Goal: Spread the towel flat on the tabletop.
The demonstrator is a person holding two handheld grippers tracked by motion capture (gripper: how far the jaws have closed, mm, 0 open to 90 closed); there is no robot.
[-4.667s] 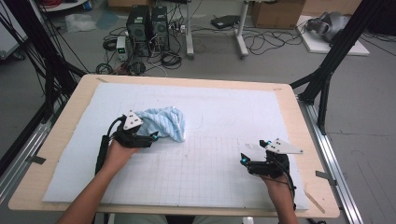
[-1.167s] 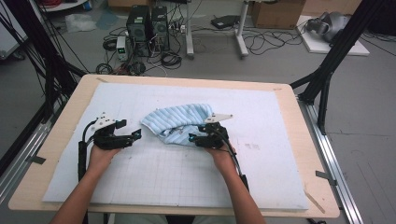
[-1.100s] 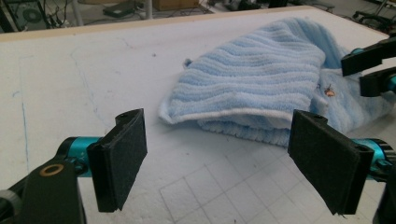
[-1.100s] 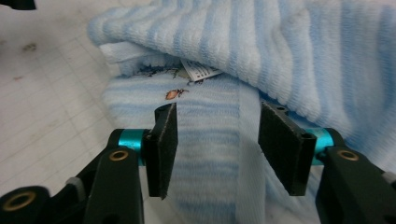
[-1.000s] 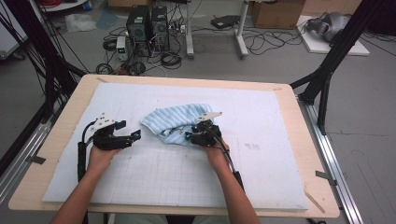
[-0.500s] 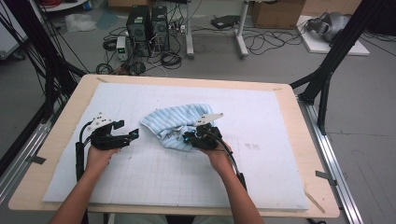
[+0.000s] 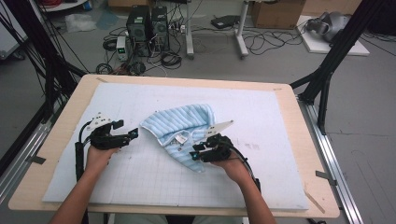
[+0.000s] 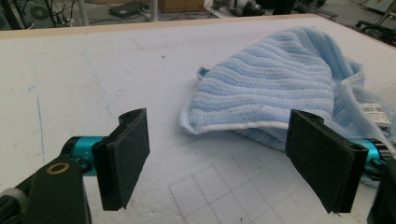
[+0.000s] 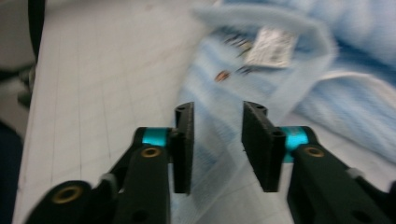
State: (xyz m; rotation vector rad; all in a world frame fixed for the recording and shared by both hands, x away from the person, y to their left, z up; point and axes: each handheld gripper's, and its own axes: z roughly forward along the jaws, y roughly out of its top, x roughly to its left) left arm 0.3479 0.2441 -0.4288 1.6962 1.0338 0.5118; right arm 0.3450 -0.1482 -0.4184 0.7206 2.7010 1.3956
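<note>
my left tool point(image 7: 132, 134) rests on the bench point(image 7: 289, 100) with its jaws wide and nothing between them, parked just left of the towel point(image 7: 182, 126) so it is ready for the near folded edge. the towel sits mid-bench on the white mat point(image 7: 261, 182), bunched, its label point(image 9: 271, 45) facing up. my right tool point(image 7: 194, 156) has just been opening, jaws part open over the towel's lower corner, cloth under the gap but not pinched, i judge so the corner stays where it lies.
</note>
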